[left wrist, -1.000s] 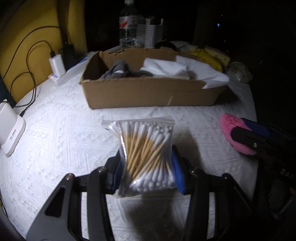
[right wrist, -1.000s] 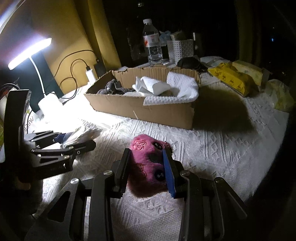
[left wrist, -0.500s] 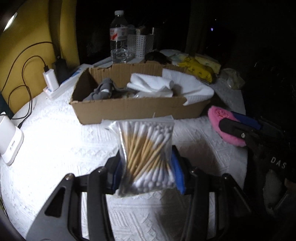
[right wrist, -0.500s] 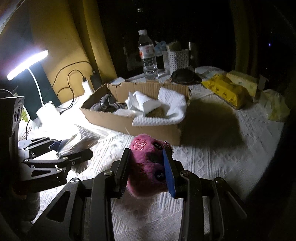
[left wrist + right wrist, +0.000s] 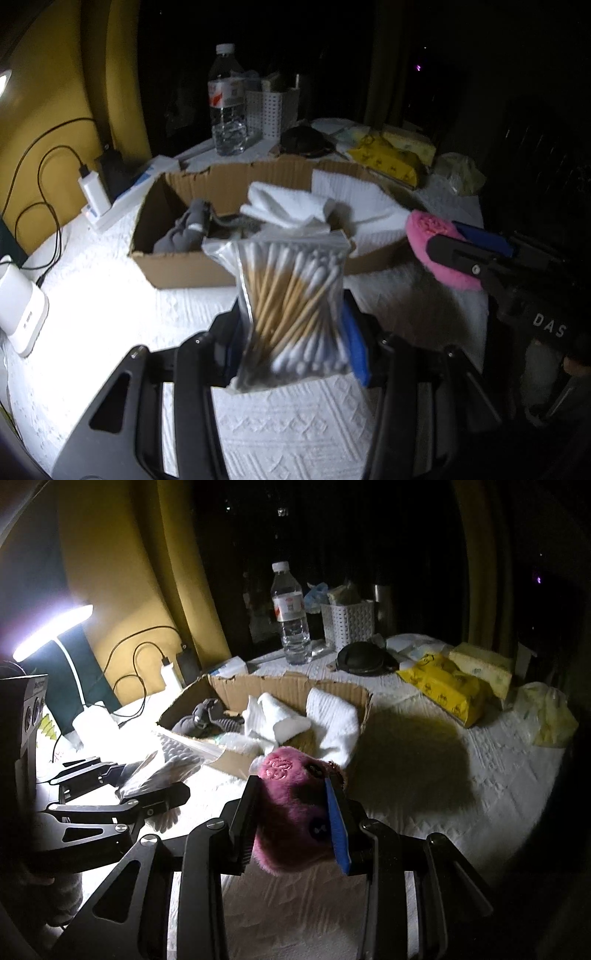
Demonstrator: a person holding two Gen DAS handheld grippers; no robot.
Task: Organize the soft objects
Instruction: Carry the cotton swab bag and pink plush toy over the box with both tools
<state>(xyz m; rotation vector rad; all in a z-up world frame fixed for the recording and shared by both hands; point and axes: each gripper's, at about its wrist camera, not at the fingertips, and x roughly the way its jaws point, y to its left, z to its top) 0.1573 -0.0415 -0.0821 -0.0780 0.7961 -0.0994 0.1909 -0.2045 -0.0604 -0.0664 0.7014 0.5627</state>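
My left gripper [image 5: 291,332] is shut on a clear bag of cotton swabs [image 5: 291,306], held upright above the white bedspread, just short of the cardboard box [image 5: 192,269]. My right gripper [image 5: 291,808] is shut on a pink plush toy [image 5: 291,805], also lifted, near the box's [image 5: 288,690] front corner. Inside the box lie white towels [image 5: 291,208] and a grey soft item [image 5: 184,230]. Each gripper appears in the other's view: the right one with the pink plush [image 5: 436,240] at the right, the left one with the bag [image 5: 170,764] at the left.
A lit desk lamp [image 5: 55,627], a charger with cables [image 5: 92,188] and a white device [image 5: 18,314] stand at the left. Behind the box are a water bottle [image 5: 291,616], a white basket [image 5: 347,622], a black item [image 5: 364,657] and yellow tissue packs [image 5: 447,686].
Both grippers have risen and moved toward the box, each keeping its hold. The box now looks closer and lower in both views.
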